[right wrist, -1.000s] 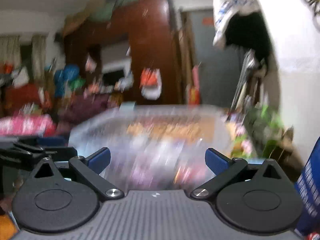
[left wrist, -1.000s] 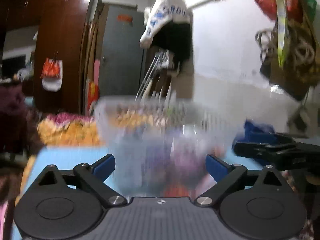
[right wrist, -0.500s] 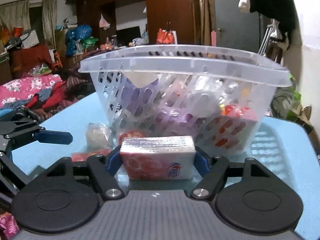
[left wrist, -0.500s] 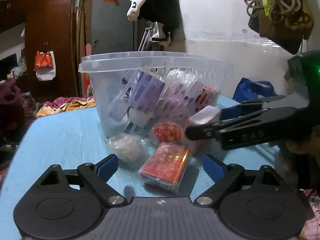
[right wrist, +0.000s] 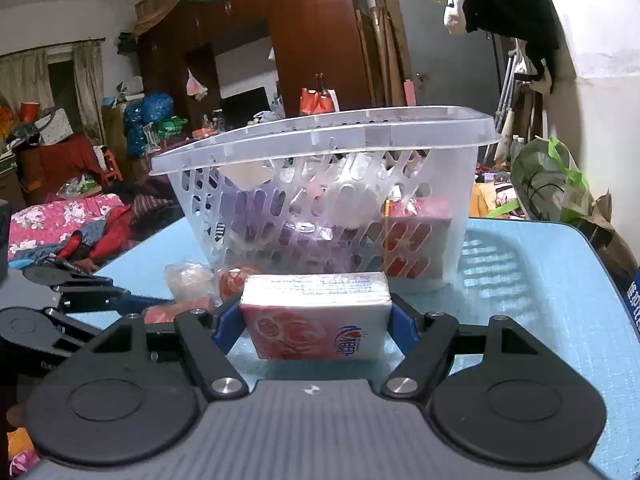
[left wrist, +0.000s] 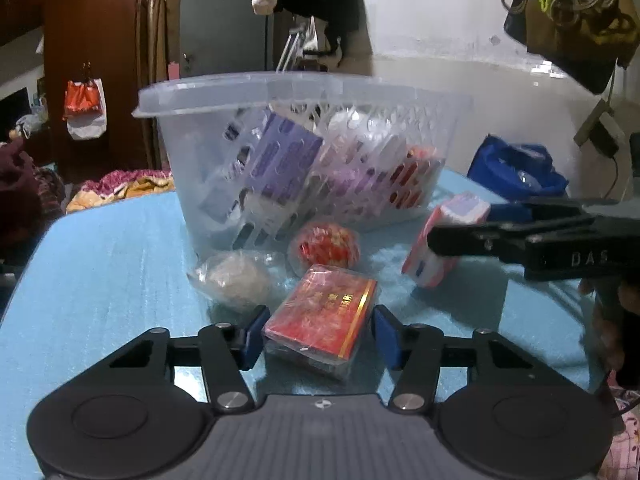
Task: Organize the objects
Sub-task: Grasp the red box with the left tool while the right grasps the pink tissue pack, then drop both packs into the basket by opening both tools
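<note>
Right gripper (right wrist: 316,322) is clamping the tissue pack (right wrist: 316,316) on the blue table (right wrist: 540,300), just before the basket (right wrist: 320,200). Left gripper (left wrist: 318,338) is straddling the red box (left wrist: 322,312), pads (left wrist: 251,338) close beside it, contact unclear.

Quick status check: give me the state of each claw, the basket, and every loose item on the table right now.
Left claw: straddling the red box, pads not clearly touching it.
Right claw: shut on the tissue pack.
Red box: flat on the table.
Tissue pack: gripped and tilted.
Basket: upright, partly filled.
Red ball: on the table beside the basket.
Clear-wrapped bundle: on the table, untouched.
</note>
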